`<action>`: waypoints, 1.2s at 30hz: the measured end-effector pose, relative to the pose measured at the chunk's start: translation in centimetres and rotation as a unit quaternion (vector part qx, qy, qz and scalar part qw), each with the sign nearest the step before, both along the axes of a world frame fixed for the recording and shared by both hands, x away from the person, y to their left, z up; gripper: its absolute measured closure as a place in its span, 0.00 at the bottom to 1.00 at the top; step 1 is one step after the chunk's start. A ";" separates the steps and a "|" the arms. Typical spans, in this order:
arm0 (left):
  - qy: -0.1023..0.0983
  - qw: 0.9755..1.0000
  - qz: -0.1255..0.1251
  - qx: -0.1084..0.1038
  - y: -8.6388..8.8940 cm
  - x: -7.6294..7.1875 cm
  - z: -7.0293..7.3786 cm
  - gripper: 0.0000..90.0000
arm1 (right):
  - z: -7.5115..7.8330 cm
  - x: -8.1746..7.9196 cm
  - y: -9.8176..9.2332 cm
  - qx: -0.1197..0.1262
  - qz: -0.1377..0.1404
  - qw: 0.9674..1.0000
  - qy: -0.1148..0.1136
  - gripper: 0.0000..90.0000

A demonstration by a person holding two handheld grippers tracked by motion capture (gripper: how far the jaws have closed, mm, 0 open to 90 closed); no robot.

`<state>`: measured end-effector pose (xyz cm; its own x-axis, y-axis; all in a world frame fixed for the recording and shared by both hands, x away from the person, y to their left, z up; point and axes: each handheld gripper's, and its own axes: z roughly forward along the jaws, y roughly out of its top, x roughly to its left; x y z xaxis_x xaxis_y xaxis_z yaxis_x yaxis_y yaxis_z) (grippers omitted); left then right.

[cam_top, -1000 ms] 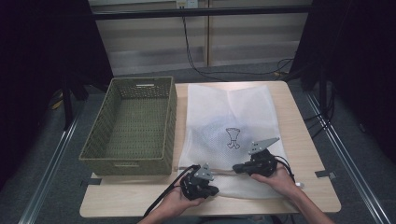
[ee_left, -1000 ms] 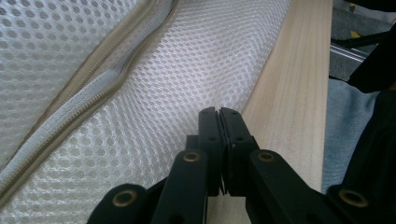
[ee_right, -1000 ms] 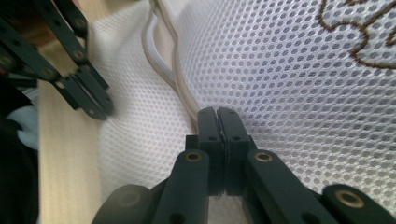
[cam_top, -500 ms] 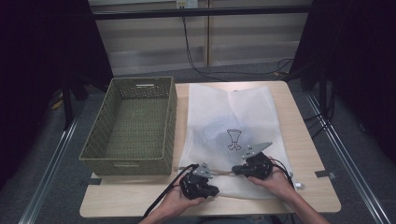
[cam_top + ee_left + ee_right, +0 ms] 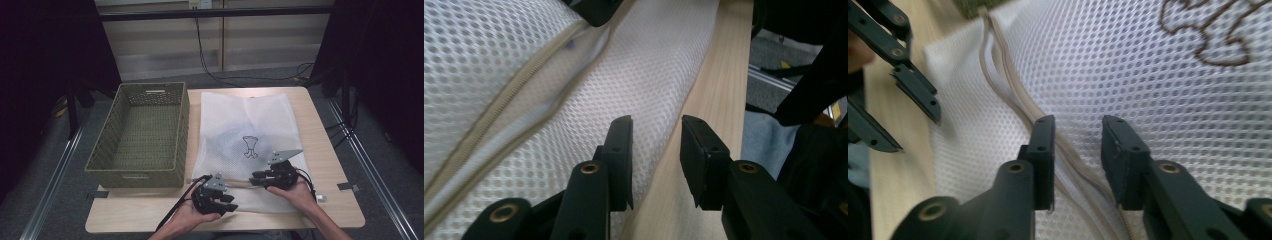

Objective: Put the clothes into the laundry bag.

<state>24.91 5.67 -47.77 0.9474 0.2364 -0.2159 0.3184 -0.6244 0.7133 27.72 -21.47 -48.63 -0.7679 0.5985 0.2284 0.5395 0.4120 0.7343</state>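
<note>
A white mesh bag (image 5: 245, 115) with a brown stitched motif (image 5: 250, 146) lies flat on the wooden table (image 5: 327, 145). Its beige zipper (image 5: 998, 65) runs along the near edge. My left gripper (image 5: 233, 201) rests at the bag's near left corner, pointing right. Its jaws have just been opening and stand apart over the bag's edge (image 5: 574, 150) and bare wood, pressing nothing. My right gripper (image 5: 255, 178) points left at it from close by. Its jaws have also just been opening; they straddle the zipper with a gap on each side. The left gripper's fingers (image 5: 918, 95) show beyond.
A green woven basket (image 5: 145, 130) stands left of the bag, its near right corner close to the left gripper. The table's front edge runs just below both hands. Cables (image 5: 175, 215) trail from the grippers. Dark curtains and floor rails flank the table.
Both grippers' jaws have parted and let the bag's near edge settle on the table. The right gripper has shifted slightly toward the left one; both hands otherwise stay in place.
</note>
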 end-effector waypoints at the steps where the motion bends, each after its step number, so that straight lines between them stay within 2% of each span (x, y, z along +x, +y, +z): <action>1: -0.003 1.000 0.006 -0.004 0.2 0.1 0.2 0.72 | 0.2 -0.1 -0.3 0.010 -0.004 1.000 0.000 0.72; 4: -0.008 1.000 0.024 -0.016 0.8 0.4 0.6 0.68 | 0.9 -0.3 -1.0 0.034 -0.011 0.999 -0.005 0.67; 5: -0.010 0.999 0.033 -0.026 1.0 0.5 0.7 0.67 | 1.1 -0.4 -1.2 0.039 -0.014 0.999 -0.008 0.66; 6: -0.014 0.999 0.042 -0.025 1.4 0.5 1.0 0.65 | 1.3 -0.5 -1.4 0.042 -0.017 0.999 -0.011 0.65; 9: -0.021 0.997 0.065 -0.037 2.4 0.5 1.3 0.58 | 1.9 -1.1 -1.8 0.054 -0.025 0.998 -0.023 0.63; 14: -0.034 0.994 0.099 -0.044 4.2 0.4 2.3 0.45 | 2.7 -2.4 -3.0 0.069 -0.040 0.996 -0.037 0.59; 17: -0.034 0.992 0.112 -0.049 5.1 0.2 2.8 0.37 | 3.0 -3.2 -3.8 0.087 -0.054 0.994 -0.041 0.57; 19: -0.045 0.991 0.120 -0.048 5.7 -0.2 3.2 0.33 | 3.3 -3.7 -4.4 0.102 -0.071 0.991 -0.041 0.53; 21: -0.046 0.989 0.131 -0.053 6.2 -0.5 3.5 0.30 | 3.7 -4.2 -4.9 0.103 -0.083 0.990 -0.050 0.52; 22: -0.056 0.987 0.141 -0.050 6.6 -0.8 3.8 0.28 | 3.9 -4.5 -5.1 0.110 -0.083 0.989 -0.049 0.52; 25: -0.067 0.985 0.153 -0.049 7.5 -1.4 4.2 0.25 | 4.3 -5.5 -6.0 0.110 -0.100 0.987 -0.055 0.50; 27: -0.070 0.982 0.167 -0.049 8.2 -1.8 4.2 0.23 | 4.3 -6.0 -6.4 0.094 -0.111 0.988 -0.060 0.48; 29: -0.064 0.982 0.170 -0.051 9.0 -2.1 4.3 0.22 | 4.3 -6.5 -7.0 0.092 -0.121 0.987 -0.060 0.46; 33: -0.058 0.980 0.183 -0.060 10.8 -2.4 4.5 0.18 | 4.2 -7.3 -8.4 0.089 -0.156 0.982 -0.063 0.42; 35: -0.065 0.976 0.200 -0.059 11.9 -2.6 4.6 0.17 | 4.1 -7.5 -9.1 0.090 -0.174 0.979 -0.061 0.42; 36: -0.069 0.975 0.204 -0.057 12.2 -2.7 4.6 0.16 | 4.0 -7.6 -9.4 0.093 -0.183 0.977 -0.060 0.42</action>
<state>22.20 17.85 -43.17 0.8012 0.5818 -0.1396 0.4191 -0.3792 0.8249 20.07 -30.83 -44.62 -0.5379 0.7950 0.2804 0.5309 0.0611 0.8452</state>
